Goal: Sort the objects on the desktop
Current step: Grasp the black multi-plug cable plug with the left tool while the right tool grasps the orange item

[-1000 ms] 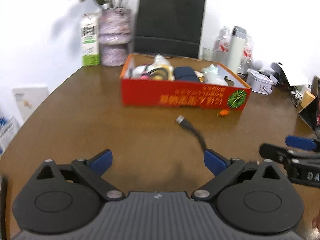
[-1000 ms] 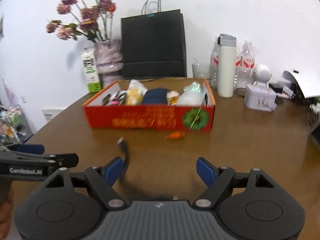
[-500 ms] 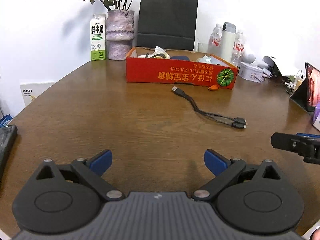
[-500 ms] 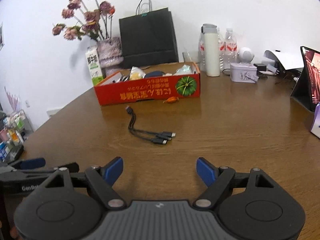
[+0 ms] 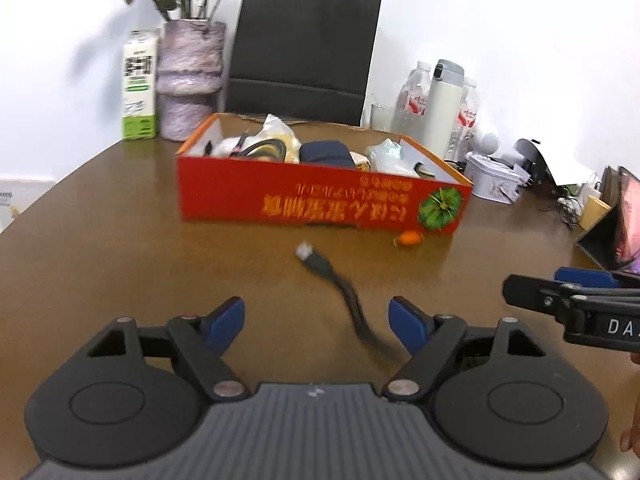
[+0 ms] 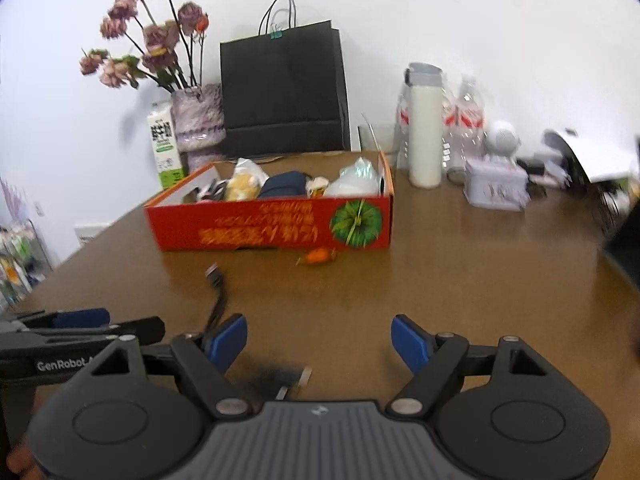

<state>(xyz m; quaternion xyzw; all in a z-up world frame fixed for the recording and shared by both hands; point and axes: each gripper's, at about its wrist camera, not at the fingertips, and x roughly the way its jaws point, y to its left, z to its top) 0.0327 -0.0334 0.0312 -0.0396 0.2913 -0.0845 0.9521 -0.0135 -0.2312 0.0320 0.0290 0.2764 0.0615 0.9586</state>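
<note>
The left hand-held gripper (image 6: pixel 80 322) reads "GenRobot"; the right hand-held gripper (image 5: pixel 568 284) "DA".

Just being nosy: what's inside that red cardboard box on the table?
The red cardboard box holds a dark blue pouch, crinkly clear plastic bags and a coiled black cable. Whatever lies beneath them is hidden.

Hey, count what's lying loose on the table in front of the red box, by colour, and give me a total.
Black: 1, the cable
Orange: 1, the small wrapped candy
Total: 2, both on the table outside the red box.
</note>
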